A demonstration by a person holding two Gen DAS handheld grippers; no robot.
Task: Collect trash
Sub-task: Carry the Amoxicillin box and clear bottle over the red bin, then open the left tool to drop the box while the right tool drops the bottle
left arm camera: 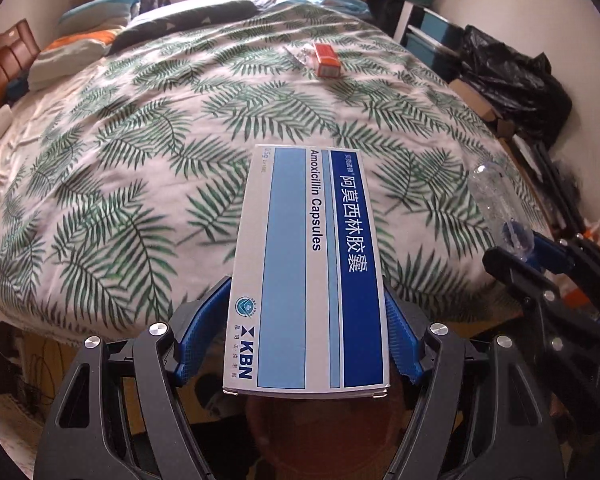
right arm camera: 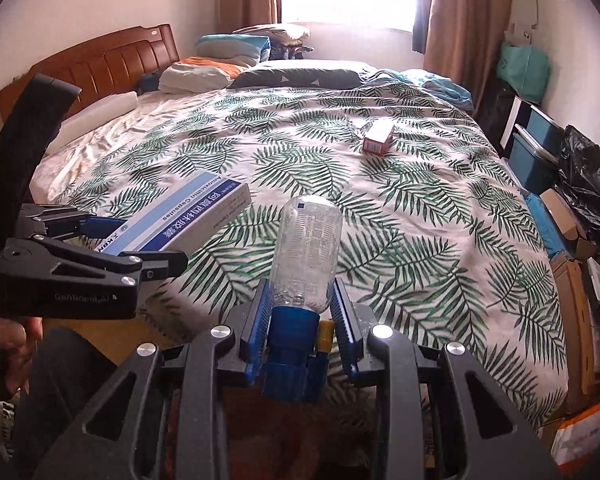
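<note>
My left gripper (left arm camera: pixel 306 336) is shut on a flat blue-and-white medicine box (left arm camera: pixel 308 264) marked "Amoxicillin Capsules", held across its width above the near edge of the bed. The same box (right arm camera: pixel 188 216) shows at the left of the right wrist view, clamped by the left gripper (right arm camera: pixel 112 236). My right gripper (right arm camera: pixel 300 312) is shut on the neck of a clear plastic bottle (right arm camera: pixel 306 256) with a blue cap, base pointing away. That bottle (left arm camera: pixel 496 204) and the right gripper (left arm camera: pixel 540 256) appear at the right edge of the left wrist view. A small red-and-white box (right arm camera: pixel 378 138) lies far on the leaf-print bedcover (right arm camera: pixel 420 240).
Pillows (right arm camera: pixel 300 72) and a wooden headboard (right arm camera: pixel 100 64) lie at the bed's far end. Blue storage bins (right arm camera: pixel 536 148), a black plastic bag (right arm camera: pixel 592 184) and cardboard boxes (right arm camera: pixel 572 280) crowd the floor along the right side. A person's hand (right arm camera: pixel 4 344) holds the left tool.
</note>
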